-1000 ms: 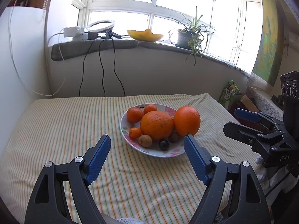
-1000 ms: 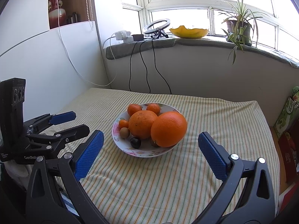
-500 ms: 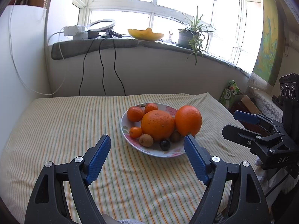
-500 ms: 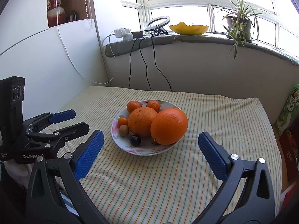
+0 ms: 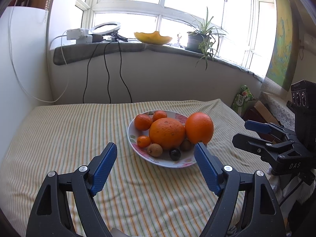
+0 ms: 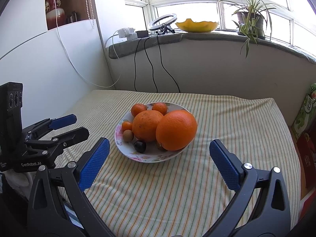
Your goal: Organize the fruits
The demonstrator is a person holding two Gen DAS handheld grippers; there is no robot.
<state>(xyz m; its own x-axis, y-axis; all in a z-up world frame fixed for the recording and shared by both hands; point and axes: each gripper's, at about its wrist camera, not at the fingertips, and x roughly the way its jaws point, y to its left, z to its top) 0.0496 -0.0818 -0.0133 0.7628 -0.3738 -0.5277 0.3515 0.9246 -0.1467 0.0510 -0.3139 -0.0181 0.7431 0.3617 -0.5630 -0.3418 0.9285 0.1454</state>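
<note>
Nudging nearer — right tool, plate

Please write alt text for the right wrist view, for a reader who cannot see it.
A plate of fruit sits on a striped cloth, beyond the open, empty right gripper: two big oranges, smaller orange fruits, two brown ones and a dark one. The left gripper, also open, is at the left; a plant stands on the windowsill behind.
</note>
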